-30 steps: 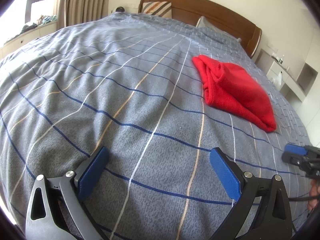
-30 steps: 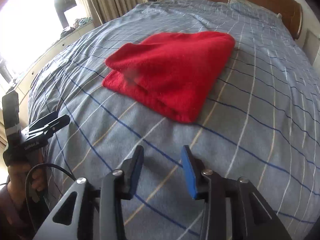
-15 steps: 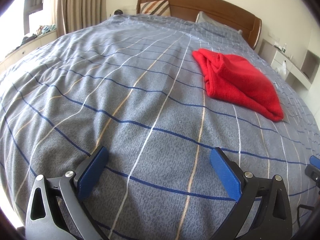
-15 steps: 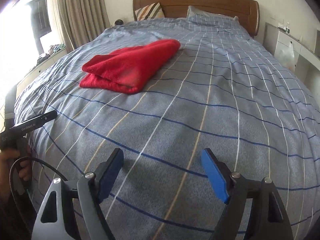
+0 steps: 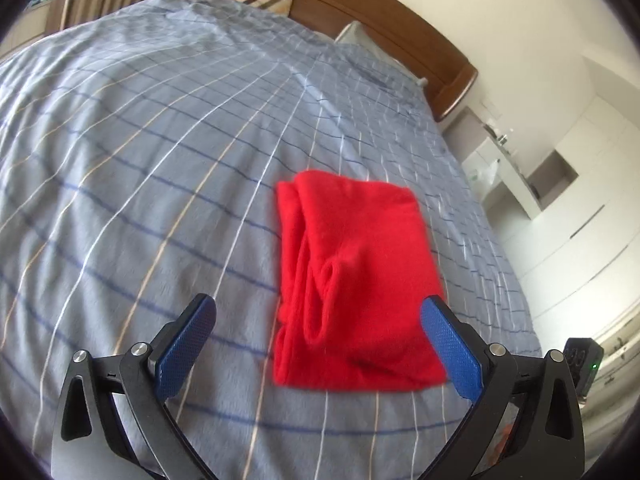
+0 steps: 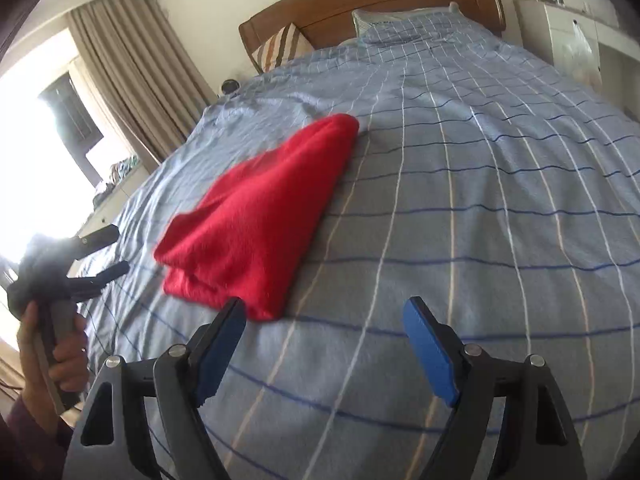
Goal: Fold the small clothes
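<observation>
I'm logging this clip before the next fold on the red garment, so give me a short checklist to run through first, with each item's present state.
1. Red garment lies flat on the bed cover, nothing on top of it: ok.
2. Left gripper open and empty: ok.
3. Right gripper open and empty, its fingers having just spread wider: ok.
4. Garment already folded at least once, layered edges showing: ok.
5. Fold neat and square: cannot tell, both views are blurred.
6. Either gripper touching the garment: cannot tell; from its own view the left one seems to hover short of the near edge.
</observation>
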A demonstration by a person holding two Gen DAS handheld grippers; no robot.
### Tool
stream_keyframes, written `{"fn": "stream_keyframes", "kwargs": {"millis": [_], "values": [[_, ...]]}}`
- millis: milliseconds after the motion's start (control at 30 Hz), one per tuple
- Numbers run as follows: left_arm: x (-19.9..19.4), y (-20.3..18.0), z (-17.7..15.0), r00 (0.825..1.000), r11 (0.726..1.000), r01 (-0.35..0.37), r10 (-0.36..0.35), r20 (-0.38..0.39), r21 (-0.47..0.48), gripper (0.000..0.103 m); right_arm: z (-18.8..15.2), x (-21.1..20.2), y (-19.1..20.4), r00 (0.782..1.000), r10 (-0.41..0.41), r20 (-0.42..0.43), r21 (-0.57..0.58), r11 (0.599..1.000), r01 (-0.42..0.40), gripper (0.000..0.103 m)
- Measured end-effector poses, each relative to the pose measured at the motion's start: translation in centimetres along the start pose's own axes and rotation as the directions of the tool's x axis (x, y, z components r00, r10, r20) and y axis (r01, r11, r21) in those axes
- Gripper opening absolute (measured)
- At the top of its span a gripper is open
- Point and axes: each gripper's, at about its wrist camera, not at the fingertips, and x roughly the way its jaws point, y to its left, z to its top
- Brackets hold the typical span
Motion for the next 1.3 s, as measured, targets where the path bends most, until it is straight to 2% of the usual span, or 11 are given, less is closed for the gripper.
{"fn": "stream_keyframes", "kwargs": {"millis": [200, 300, 367, 400, 500, 667, 800, 900, 933, 967, 1300], "values": [[7.0, -0.2, 2.5, 0.976, 0.988, -0.132, 0.143, -0.161, 0.077, 0.102, 6.6, 7.8, -0.7, 0.985, 0.163, -0.047, 0.179, 0.972, -0.152, 0.082], [8.9, -0.1, 2.1, 0.959, 0.987, -0.132, 0.152, -0.239, 0.095, 0.102, 7.6, 12.7, -1.2, 0.948, 0.29, -0.128, 0.31, 0.92, -0.24, 0.082], [9.2, -0.5, 1.6, 0.956, 0.98, -0.15, 0.177, -0.235, 0.127, 0.101, 7.6, 14.8, -0.5, 0.945, 0.274, -0.176, 0.318, 0.925, -0.209, 0.06], [9.3, -0.9, 1.4, 0.955, 0.975, -0.166, 0.196, -0.224, 0.147, 0.095, 7.7, 15.2, 0.7, 0.954, 0.222, -0.2, 0.244, 0.955, -0.171, 0.054], [9.4, -2.1, 0.9, 0.961, 0.981, -0.097, 0.137, -0.241, 0.167, 0.026, 7.5, 14.2, 6.4, 0.982, -0.05, -0.18, -0.157, 0.987, 0.021, 0.035], [4.5, -6.5, 1.7, 0.989, 0.968, -0.067, 0.097, -0.114, 0.243, 0.022, 7.2, 8.6, 12.5, 0.995, -0.096, 0.013, -0.429, 0.898, 0.092, 0.031], [1.0, -9.1, 1.9, 0.997, 0.96, -0.019, 0.037, -0.06, 0.28, 0.03, 9.3, 4.0, 11.6, 0.997, -0.045, 0.06, -0.366, 0.929, 0.064, 0.033], [0.7, -8.9, -0.5, 0.992, 0.946, -0.107, 0.122, -0.033, 0.305, 0.079, 10.0, 2.9, 8.0, 0.998, -0.055, -0.008, -0.248, 0.967, 0.051, 0.06], [0.4, -8.6, -2.0, 0.984, 0.934, -0.168, 0.178, -0.003, 0.314, 0.091, 9.6, 2.6, 6.6, 0.996, -0.089, -0.027, -0.223, 0.972, 0.081, 0.084], [0.3, -8.4, -3.6, 0.975, 0.92, -0.218, 0.221, 0.028, 0.324, 0.091, 8.7, 2.4, 5.3, 0.99, -0.138, -0.038, -0.214, 0.969, 0.127, 0.096], [-7.7, -9.9, -16.3, 0.867, 0.749, -0.498, 0.43, 0.252, 0.437, 0.102, -5.1, -8.8, 1.5, 0.899, -0.437, -0.004, -0.275, 0.865, 0.42, 0.097]]}}
